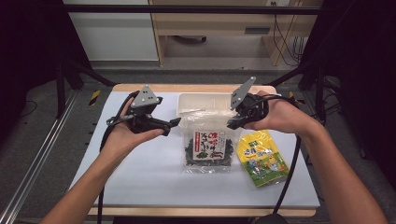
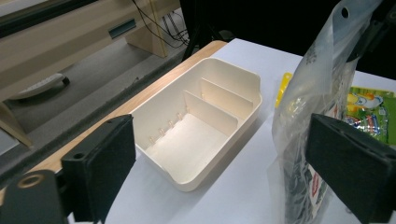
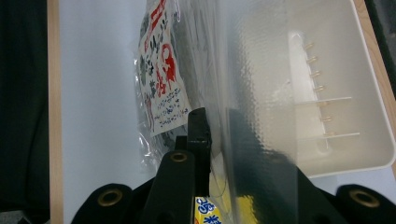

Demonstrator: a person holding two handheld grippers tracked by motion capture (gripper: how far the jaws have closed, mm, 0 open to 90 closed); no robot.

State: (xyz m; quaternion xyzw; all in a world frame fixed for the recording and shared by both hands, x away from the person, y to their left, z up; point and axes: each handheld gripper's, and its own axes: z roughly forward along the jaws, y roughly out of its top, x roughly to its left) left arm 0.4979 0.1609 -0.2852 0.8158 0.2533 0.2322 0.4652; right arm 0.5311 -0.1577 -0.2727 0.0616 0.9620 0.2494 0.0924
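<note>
1. Our left gripper (image 1: pixel 173 126) stands with its jaws spread wide and nothing pressed between the pads; the clear bag (image 1: pixel 208 142) hangs just beside its right-hand pad in the left gripper view, apart from it as far as we can tell.
2. Our right gripper (image 1: pixel 232 124) has its jaws nearly closed, pinching the upper edge of the bag (image 3: pixel 233 93); the clear film runs between the two black jaws in the right gripper view.
3. The bag sits in the middle of the white table (image 1: pixel 140 177), its top lifted by the right gripper, its lower end resting on the table just in front of the cream tray (image 1: pixel 205 99). A yellow-green packet (image 1: pixel 261 157) lies flat to its right.
4. We judge the bag light and soft: thin, crinkly film with a dark, loose filling low down, likely to sag, swing and fold.
5. The film looks slippery, so a hold on the flat sealed strip near the hang hole (image 2: pixel 344 12) seems safest.
6. A hold lower down, on the filled part, might crush the contents.
</note>
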